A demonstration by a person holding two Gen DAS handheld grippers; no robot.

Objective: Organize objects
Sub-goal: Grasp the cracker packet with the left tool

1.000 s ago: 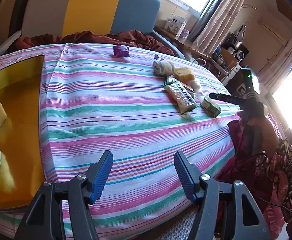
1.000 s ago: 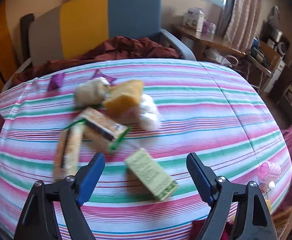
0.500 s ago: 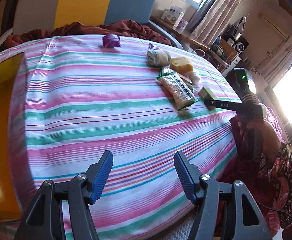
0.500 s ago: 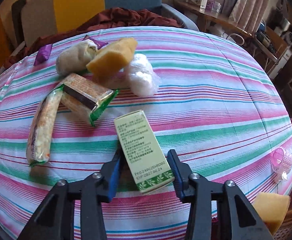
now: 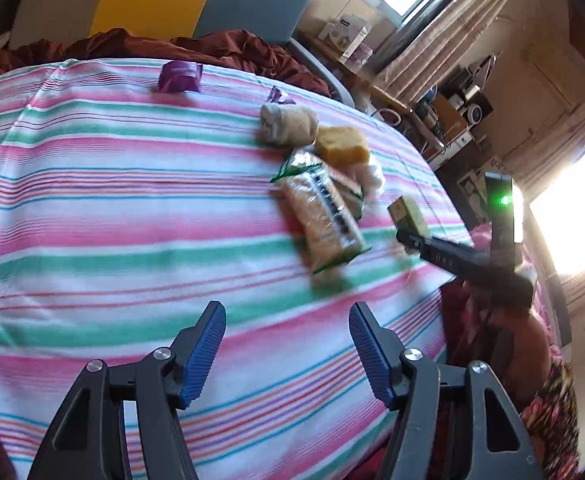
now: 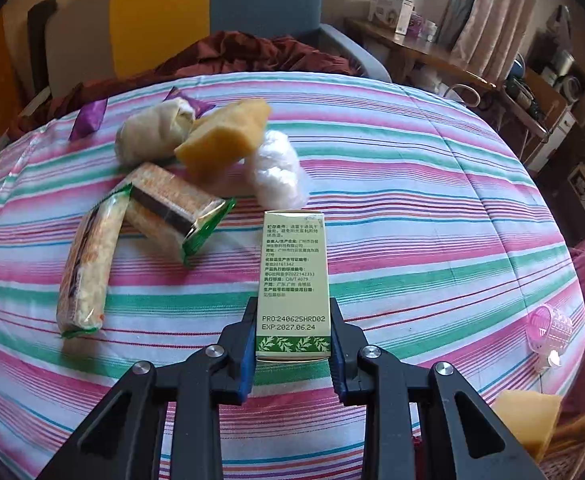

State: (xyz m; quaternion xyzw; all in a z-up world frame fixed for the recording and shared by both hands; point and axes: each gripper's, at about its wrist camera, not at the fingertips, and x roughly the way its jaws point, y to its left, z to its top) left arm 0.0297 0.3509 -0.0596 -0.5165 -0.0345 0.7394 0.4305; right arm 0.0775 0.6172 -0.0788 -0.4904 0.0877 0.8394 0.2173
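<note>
Striped tablecloth (image 6: 412, 216) beneath claw-clamped green box (image 6: 292, 276)

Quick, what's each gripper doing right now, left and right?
Left gripper: open, holding nothing, above the striped tablecloth.
Right gripper: closed on the green box.

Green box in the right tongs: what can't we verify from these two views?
- Underside of the green box, right wrist view: hidden by the box itself, so contact with the striped cloth is unclear.
- Pad contact of the right tongs: covered by the box's sides.
- Same box in the left wrist view: small and motion-blurred; print unreadable.
- Left tongs: open, holding nothing.
</note>
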